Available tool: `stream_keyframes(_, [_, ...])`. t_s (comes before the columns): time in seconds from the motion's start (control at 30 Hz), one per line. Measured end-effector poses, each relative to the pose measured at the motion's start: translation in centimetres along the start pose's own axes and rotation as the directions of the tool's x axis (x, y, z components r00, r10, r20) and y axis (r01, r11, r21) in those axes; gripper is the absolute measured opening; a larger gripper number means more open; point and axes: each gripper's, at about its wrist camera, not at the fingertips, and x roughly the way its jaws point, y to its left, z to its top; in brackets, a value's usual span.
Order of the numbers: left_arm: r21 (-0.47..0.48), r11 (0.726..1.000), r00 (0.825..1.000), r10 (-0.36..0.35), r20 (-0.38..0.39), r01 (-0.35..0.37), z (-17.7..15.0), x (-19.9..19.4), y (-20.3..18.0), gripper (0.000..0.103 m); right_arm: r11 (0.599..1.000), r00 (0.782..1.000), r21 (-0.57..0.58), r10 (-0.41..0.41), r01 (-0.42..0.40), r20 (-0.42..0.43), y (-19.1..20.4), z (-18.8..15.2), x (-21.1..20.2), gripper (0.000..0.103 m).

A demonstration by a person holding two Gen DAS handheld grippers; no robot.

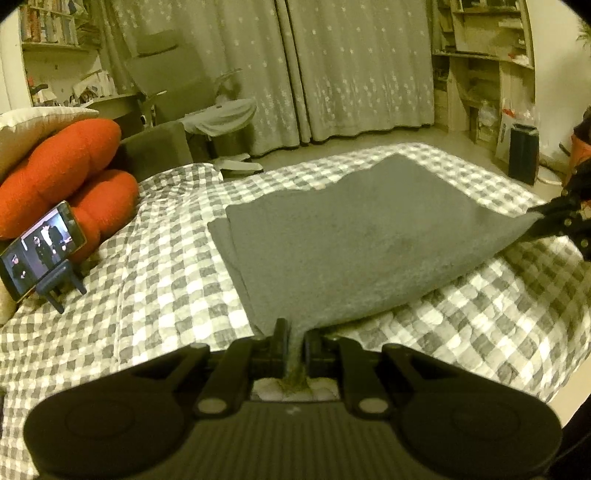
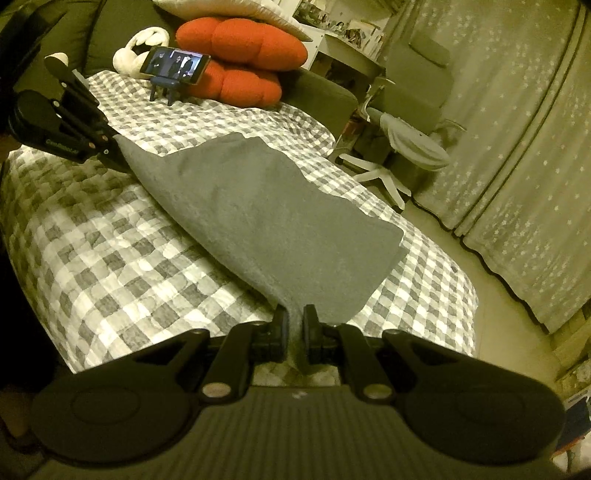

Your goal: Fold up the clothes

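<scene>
Writing on left claw: pale lettering runs along the side of the left claw (image 2: 79, 122) where the right wrist view catches it, too small and blurred to read.
Phone screen: the phone (image 1: 38, 249) shows dark-suited figures; no caption or logo can be made out.
Shelves: book spines on the bookshelf (image 1: 48, 22) are blurred and unreadable.
Left claw pose: angled downward over the near side of the bed (image 1: 147, 236), its two fingers drawn together on a pinch of the grey garment (image 1: 354, 240) that runs up between the pads.
Right claw pose: the right claw (image 2: 295, 325) also tilts downward, fingers closed on another corner of the same garment.
Claws relative to each other: well apart, each at one near corner, so the cloth's near edge is lifted and stretched between them.
Garment position: a plain dark grey, fleecy piece, folded over on itself, its far part lying on the checked quilt and its near part raised off it.
Bedding: grey and white check.
Red cushion: the lobed red cushion (image 1: 66, 173) sits at the head of the bed, just behind the phone on its small dark stand (image 1: 61, 284).
Background: star-patterned curtains (image 1: 332, 66) hang closed beyond the bed.
</scene>
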Motion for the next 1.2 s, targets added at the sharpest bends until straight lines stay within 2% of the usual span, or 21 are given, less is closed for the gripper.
stream_keyframes(0.1, [-0.031, 0.999, 1.000, -0.008, 0.004, 0.008, 0.1, 0.0, 0.5, 0.009, 1.000, 1.000, 0.009, -0.007, 0.007, 0.005, -0.2, 0.0, 0.0, 0.008])
stream_keyframes(0.33, [-0.020, 1.000, 1.000, -0.005, 0.005, 0.006, 0.2, 0.0, 0.3, 0.008, 1.000, 1.000, -0.012, -0.012, 0.012, -0.016, 0.0, -0.1, 0.2, 0.008])
stream_keyframes(0.57, [-0.022, 0.999, 0.999, -0.023, 0.035, 0.024, 0.2, -0.7, 0.5, 0.007, 1.000, 1.000, 0.008, 0.010, -0.010, 0.029, -0.5, -0.1, -0.8, 0.007])
stream_keyframes(0.67, [-0.031, 0.998, 0.997, -0.052, 0.061, 0.054, 0.3, -1.4, 0.7, 0.007, 1.000, 0.999, 0.005, 0.009, -0.009, 0.035, -0.5, -0.2, -0.9, 0.007])
stream_keyframes(0.87, [-0.105, 0.989, 0.989, -0.097, 0.112, 0.109, 0.7, -2.5, 2.4, 0.007, 0.993, 0.985, 0.110, 0.031, -0.050, 0.172, -2.4, -0.1, -3.5, 0.006])
stream_keyframes(1.07, [-0.052, 0.996, 0.994, -0.066, 0.087, 0.071, 0.7, -1.6, 1.4, 0.007, 0.998, 0.994, 0.054, 0.017, -0.023, 0.110, -1.6, 0.0, -2.2, 0.005])
stream_keyframes(1.2, [-0.038, 0.998, 0.996, -0.043, 0.083, 0.046, 0.6, -1.5, 1.4, 0.008, 0.997, 0.993, 0.067, 0.016, -0.024, 0.113, -1.9, -0.1, -2.2, 0.005])
